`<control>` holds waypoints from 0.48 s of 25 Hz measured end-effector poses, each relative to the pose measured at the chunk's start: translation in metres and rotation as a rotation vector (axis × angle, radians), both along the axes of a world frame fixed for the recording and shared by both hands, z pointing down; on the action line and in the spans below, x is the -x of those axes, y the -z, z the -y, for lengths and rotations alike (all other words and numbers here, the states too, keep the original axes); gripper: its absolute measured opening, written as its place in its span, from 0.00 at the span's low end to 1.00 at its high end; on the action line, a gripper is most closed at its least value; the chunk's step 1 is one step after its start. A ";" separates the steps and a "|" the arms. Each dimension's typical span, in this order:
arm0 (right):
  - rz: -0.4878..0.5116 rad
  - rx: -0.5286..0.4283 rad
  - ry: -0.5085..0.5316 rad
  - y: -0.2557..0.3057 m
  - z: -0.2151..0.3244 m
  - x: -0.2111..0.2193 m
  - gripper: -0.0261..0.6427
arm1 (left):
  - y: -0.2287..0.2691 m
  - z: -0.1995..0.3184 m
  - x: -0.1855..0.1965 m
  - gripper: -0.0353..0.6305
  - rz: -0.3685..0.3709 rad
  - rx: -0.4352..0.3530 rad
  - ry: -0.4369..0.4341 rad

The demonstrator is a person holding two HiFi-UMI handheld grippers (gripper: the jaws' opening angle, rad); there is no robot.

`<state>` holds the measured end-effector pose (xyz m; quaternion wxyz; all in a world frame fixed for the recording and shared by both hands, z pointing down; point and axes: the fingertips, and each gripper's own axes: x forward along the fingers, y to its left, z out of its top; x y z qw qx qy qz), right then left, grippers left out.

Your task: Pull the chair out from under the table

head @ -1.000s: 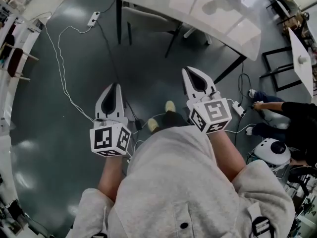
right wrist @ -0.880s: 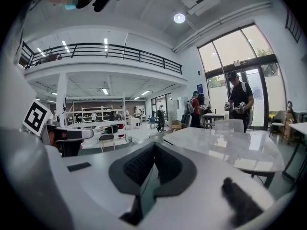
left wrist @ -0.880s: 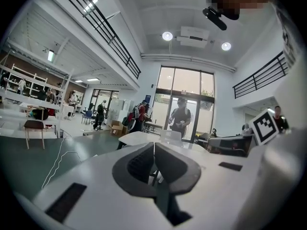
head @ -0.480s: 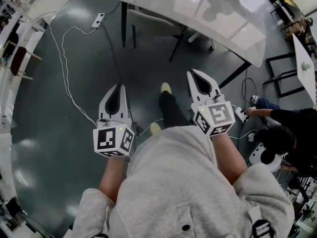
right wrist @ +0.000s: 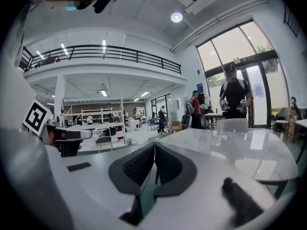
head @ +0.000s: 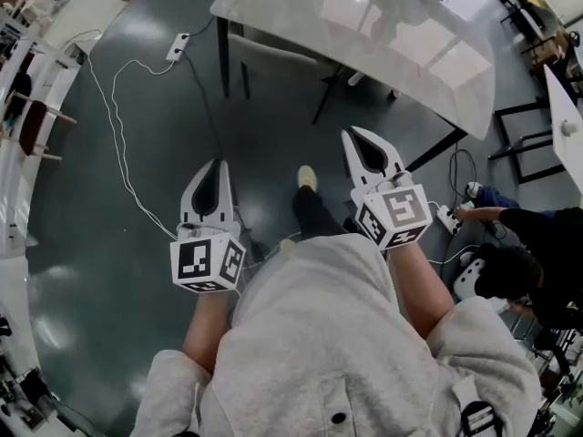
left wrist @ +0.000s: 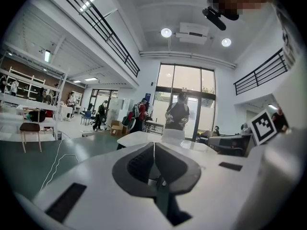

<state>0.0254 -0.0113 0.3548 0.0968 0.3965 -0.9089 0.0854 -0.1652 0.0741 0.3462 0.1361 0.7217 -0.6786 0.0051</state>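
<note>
1. Left gripper [head: 211, 166]: jaws pressed together, holding nothing.
2. Right gripper [head: 353, 135]: jaws together, empty.
3. Chair [head: 273, 55] sits tucked under the table [head: 410, 35], apart from the 2 grippers.

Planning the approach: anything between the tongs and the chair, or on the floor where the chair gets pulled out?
Nothing solid. The left tongs and right tongs are shut and empty, short of the chair, with bare floor between. A thin black cable runs beside the chair, possibly near the pull path.
</note>
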 end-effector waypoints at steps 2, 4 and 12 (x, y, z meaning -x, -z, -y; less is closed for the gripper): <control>0.003 0.011 -0.004 -0.004 0.020 0.000 0.08 | -0.003 0.019 0.002 0.08 0.000 0.010 0.001; 0.005 0.027 -0.007 -0.010 0.040 0.000 0.08 | -0.006 0.037 0.003 0.08 0.000 0.022 0.001; 0.011 0.065 -0.003 -0.016 0.116 0.011 0.08 | -0.012 0.117 0.008 0.08 -0.010 0.055 -0.010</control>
